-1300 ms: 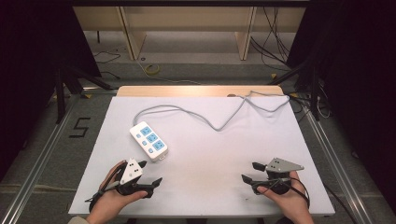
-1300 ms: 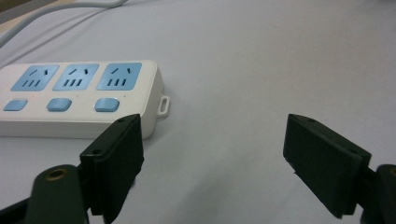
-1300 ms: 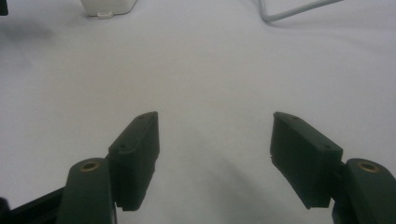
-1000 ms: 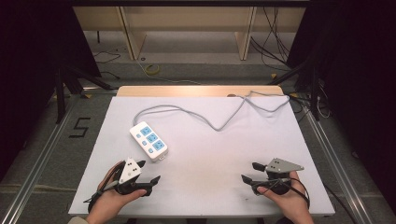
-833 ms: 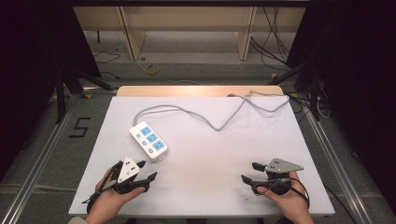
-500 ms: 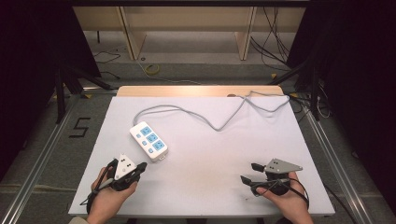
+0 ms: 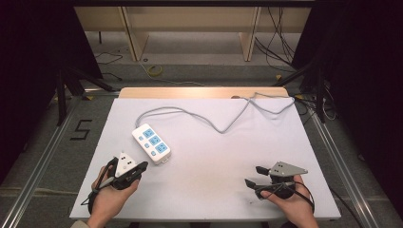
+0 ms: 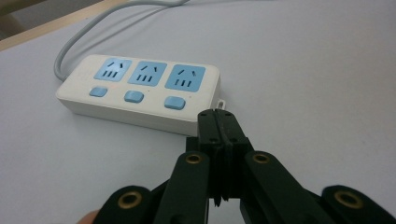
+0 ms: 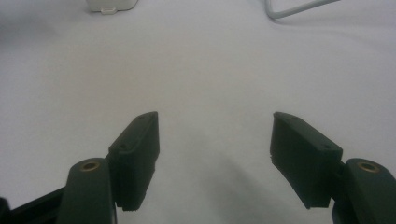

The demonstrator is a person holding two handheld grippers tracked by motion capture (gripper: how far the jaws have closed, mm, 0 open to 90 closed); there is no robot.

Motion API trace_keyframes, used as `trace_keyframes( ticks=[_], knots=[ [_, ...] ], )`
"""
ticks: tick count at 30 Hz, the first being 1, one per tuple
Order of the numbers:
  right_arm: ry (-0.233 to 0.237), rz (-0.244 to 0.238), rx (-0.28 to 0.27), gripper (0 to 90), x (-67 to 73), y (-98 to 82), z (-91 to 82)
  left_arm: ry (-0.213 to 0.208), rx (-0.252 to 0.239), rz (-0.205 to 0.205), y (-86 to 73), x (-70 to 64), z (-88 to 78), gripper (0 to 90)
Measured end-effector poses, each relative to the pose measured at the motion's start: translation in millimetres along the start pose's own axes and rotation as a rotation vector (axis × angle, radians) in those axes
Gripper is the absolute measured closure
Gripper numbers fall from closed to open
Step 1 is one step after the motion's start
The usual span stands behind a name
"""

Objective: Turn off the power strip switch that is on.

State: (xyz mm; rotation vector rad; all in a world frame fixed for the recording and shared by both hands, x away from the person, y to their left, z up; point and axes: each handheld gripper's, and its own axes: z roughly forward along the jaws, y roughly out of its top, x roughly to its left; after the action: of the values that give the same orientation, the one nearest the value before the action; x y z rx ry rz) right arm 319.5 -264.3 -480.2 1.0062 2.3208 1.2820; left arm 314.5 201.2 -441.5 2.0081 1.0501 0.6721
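Fingers of the left gripper [image 8: 219, 122] are pressed together with nothing between them, their tips just short of the near end of the white power strip [image 8: 140, 88]. Those of the right gripper [image 9: 215, 140] stand wide apart over bare white tabletop [image 7: 209, 156], near its right front. From the strip's far end a grey cable [image 7: 223, 124] runs toward the far right edge.
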Motion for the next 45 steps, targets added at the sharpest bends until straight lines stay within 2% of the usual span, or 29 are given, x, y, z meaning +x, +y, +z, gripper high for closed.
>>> trace_keyframes(
  ticks=[14, 30, 35, 45],
  knots=[
    [0.000, -0.006, 0.002, 33.9, 0.4, 0.3, 0.4, 0.019, 0.006, -0.013, 11.5, 6.7, 4.3, 89.5],
    [0.002, -0.005, 0.001, 33.9, 0.8, 0.3, 0.3, 0.051, 0.024, -0.017, 19.0, 20.2, 13.3, 89.5],
    [0.003, -0.004, 0.003, 33.9, 0.9, 0.3, 0.4, 0.055, 0.023, -0.026, 22.0, 21.6, 16.0, 89.5],
    [0.003, -0.005, 0.002, 33.9, 1.0, 0.2, 0.2, 0.062, 0.034, -0.015, 26.6, 23.2, 21.2, 89.5]
  ],
)
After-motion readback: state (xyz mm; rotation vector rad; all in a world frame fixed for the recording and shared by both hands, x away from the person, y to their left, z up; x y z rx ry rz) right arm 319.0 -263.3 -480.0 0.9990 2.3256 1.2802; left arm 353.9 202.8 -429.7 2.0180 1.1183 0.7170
